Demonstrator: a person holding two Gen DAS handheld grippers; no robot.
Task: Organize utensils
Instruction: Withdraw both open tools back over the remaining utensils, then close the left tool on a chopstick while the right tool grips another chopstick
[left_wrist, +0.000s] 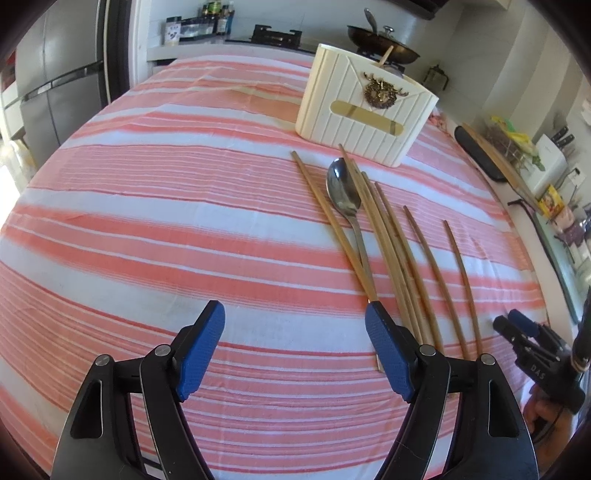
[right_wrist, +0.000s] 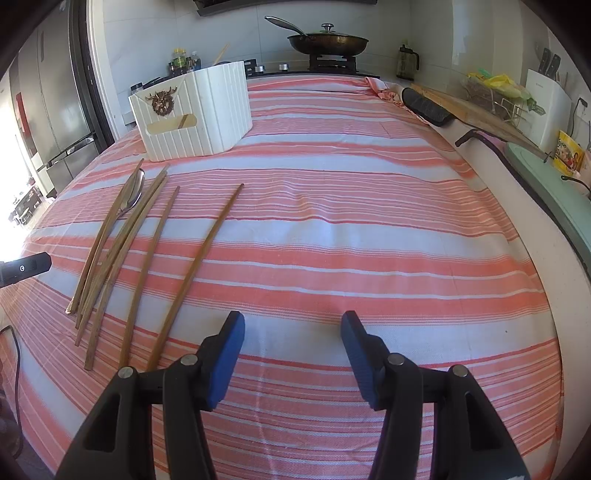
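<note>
A white ribbed utensil holder with a gold emblem stands on the striped cloth; one stick pokes out of its top. In front of it lie several wooden chopsticks and a metal spoon. My left gripper is open and empty, low over the cloth, its right finger beside the near ends of the chopsticks. In the right wrist view the holder, the chopsticks and the spoon lie to the left. My right gripper is open and empty, just right of the nearest chopstick.
The table is covered by a pink and white striped cloth. A counter at the back holds a lidded pan and bottles. At the right edge are a cutting board, a knife block and a green board. A fridge stands left.
</note>
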